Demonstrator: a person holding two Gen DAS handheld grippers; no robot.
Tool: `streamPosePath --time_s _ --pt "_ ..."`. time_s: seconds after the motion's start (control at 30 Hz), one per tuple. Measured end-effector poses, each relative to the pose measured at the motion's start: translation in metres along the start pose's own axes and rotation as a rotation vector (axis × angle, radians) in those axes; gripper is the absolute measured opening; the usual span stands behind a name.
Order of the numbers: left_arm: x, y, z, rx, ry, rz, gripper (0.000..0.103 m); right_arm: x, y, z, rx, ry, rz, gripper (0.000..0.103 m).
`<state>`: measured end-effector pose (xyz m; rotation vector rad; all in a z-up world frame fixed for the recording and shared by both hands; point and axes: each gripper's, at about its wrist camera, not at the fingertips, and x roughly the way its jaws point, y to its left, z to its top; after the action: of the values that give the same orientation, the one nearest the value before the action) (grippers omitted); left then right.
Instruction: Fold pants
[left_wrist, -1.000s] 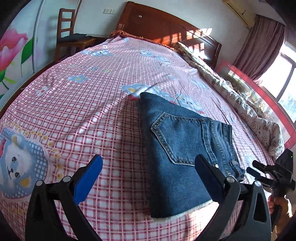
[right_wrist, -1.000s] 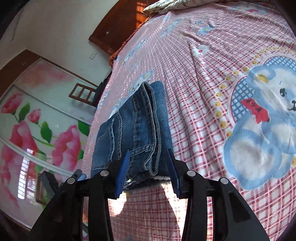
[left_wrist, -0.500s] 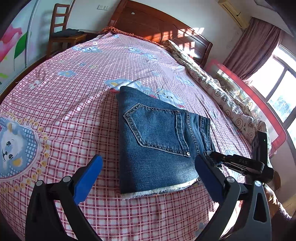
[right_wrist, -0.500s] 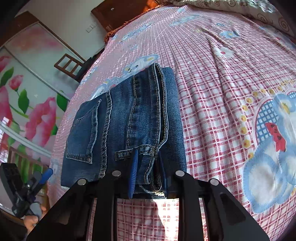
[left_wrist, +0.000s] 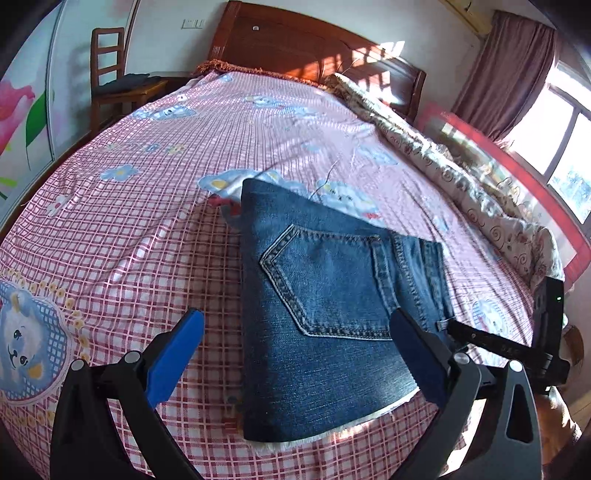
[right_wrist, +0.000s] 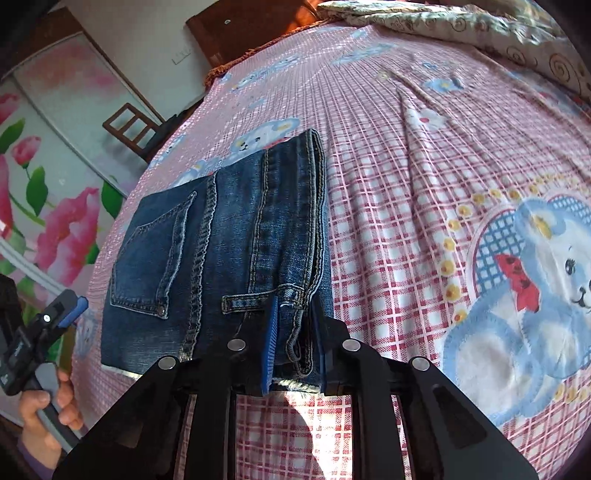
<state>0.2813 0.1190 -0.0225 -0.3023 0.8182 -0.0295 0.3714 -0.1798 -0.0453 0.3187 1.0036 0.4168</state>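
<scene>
The folded blue jeans (left_wrist: 332, 314) lie on the pink checked bedspread (left_wrist: 147, 229), back pocket facing up. My left gripper (left_wrist: 295, 354) is open, its blue fingers spread wide over the jeans' near edge, holding nothing. My right gripper (right_wrist: 293, 339) is shut on the jeans (right_wrist: 221, 251) at the waistband corner, next to a belt loop. The right gripper also shows in the left wrist view (left_wrist: 454, 328) at the jeans' right edge. The left gripper shows at the left of the right wrist view (right_wrist: 70, 306).
A rolled patterned quilt (left_wrist: 461, 177) lies along the bed's right side. A wooden headboard (left_wrist: 314, 48) stands at the far end. A wooden chair (left_wrist: 114, 81) stands left of the bed by a flowered wardrobe (right_wrist: 55, 166). A window (left_wrist: 565, 147) is at the right.
My right gripper closed on the jeans' waistband corner over the last second. The jeans look shifted in the views; the left gripper stays open.
</scene>
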Motion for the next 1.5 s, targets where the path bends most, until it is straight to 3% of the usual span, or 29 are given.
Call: streamPosePath --time_s 0.07,0.1,0.17,0.27,0.37,0.43,0.53,0.67,0.77,0.83,0.87,0.9,1.03,1.3,1.5 --pt "0.014 -0.004 -0.003 0.022 0.048 0.034 0.101 -0.007 -0.008 0.0 0.112 0.0 0.016 0.023" --pt "0.019 -0.005 -0.005 0.034 0.063 0.055 0.101 -0.016 -0.01 0.0 0.164 -0.027 -0.014 0.035" --pt "0.027 -0.006 -0.008 0.045 0.087 0.081 0.101 -0.042 -0.014 0.001 0.265 -0.149 -0.07 0.037" --pt "0.035 -0.006 -0.013 0.042 0.119 0.101 0.101 -0.049 -0.004 0.017 0.297 -0.209 0.071 0.037" --pt "0.038 -0.004 -0.016 0.028 0.125 0.1 0.101 -0.03 0.029 0.044 0.218 -0.169 0.159 0.037" --pt "0.039 -0.003 -0.017 0.021 0.131 0.098 0.101 -0.016 0.048 0.058 0.173 -0.155 0.171 0.041" --pt "0.04 -0.003 -0.018 0.028 0.132 0.098 0.101 0.009 0.05 0.069 0.226 -0.12 0.196 0.042" --pt "0.041 -0.004 -0.017 0.044 0.135 0.092 0.101 0.052 0.026 0.06 0.267 -0.003 0.12 0.043" --pt "0.042 -0.002 -0.017 0.039 0.141 0.092 0.101 0.049 0.032 0.059 0.193 -0.008 0.096 0.041" --pt "0.04 -0.002 -0.016 0.034 0.138 0.091 0.101 0.033 0.042 0.058 0.182 -0.012 0.042 0.051" --pt "0.037 -0.001 -0.018 0.038 0.132 0.097 0.101 0.023 0.045 0.054 0.186 -0.03 0.046 0.063" --pt "0.035 -0.002 -0.019 0.043 0.129 0.105 0.101 0.014 0.048 0.048 0.183 -0.036 0.056 0.063" --pt "0.011 -0.001 -0.032 0.055 0.107 0.128 0.101 -0.019 0.048 0.01 0.172 -0.033 0.1 0.063" --pt "-0.047 0.001 -0.075 0.074 0.045 0.162 0.101 -0.06 0.041 -0.081 0.121 0.015 0.056 0.063" --pt "-0.074 -0.011 -0.1 0.059 0.011 0.111 0.101 -0.08 0.044 -0.114 0.058 -0.01 0.005 0.063"
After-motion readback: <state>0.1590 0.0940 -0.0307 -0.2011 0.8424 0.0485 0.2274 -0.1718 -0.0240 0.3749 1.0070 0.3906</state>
